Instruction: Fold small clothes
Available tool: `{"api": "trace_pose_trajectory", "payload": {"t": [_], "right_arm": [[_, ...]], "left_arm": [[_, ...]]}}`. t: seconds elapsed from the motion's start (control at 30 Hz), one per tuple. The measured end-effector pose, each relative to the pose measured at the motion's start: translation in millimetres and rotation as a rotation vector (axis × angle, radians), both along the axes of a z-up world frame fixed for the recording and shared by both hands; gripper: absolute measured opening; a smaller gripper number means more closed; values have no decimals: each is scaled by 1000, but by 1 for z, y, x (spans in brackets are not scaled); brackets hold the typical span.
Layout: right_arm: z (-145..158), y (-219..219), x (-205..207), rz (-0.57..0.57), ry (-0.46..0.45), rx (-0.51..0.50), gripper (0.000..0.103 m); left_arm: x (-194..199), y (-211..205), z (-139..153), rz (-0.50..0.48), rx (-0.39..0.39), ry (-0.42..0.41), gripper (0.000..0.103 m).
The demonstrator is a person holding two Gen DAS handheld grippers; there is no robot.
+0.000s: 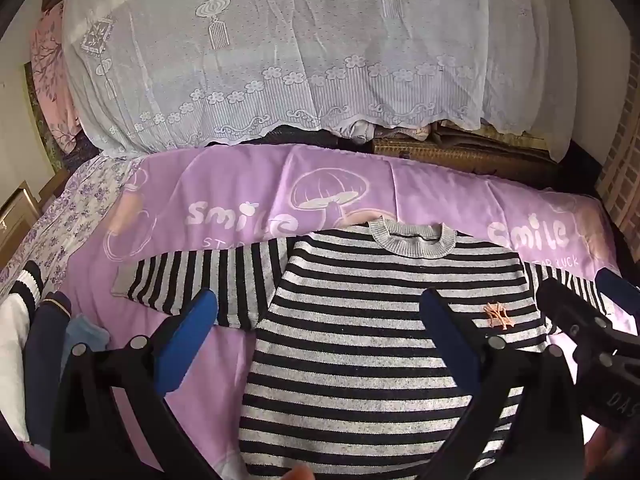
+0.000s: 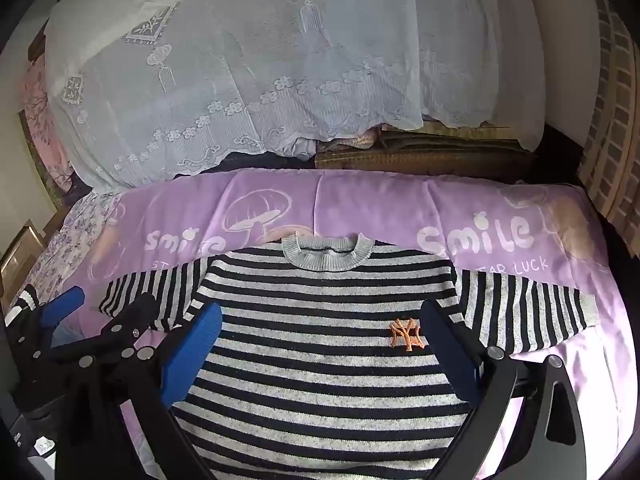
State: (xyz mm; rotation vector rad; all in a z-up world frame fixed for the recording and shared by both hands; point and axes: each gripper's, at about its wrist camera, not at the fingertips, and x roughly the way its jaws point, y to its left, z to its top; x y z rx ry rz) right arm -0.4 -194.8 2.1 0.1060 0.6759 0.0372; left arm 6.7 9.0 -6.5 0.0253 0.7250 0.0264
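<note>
Folding is not yet starting: the striped sweater (image 2: 320, 344) is lying flat, sleeves out, at frame centre on the purple blanket (image 2: 360, 204), while left gripper (image 1: 320, 332) and right gripper (image 2: 320, 340) are hovering, jaws spread, holding nothing.

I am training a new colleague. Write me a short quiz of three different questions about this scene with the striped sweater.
1. True or false: the striped sweater lies flat with both sleeves spread out.
2. What colour is the small emblem on the sweater's chest? A) green B) orange C) white
3. Fill in: both the left claw and the right claw are ____ and hold nothing.

Key: 1 true; 2 B; 3 open. The sweater rests on a purple blanket printed with the word "smile".
</note>
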Motion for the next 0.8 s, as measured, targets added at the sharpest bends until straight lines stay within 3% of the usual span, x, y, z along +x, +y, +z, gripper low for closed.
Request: {"api": "trace_pose_trajectory", "payload": {"t": [0.8], "right_arm": [[-6, -2, 2, 1, 1, 1, 100]], "left_arm": [[-1, 0, -2, 0, 0, 3, 99]]}}
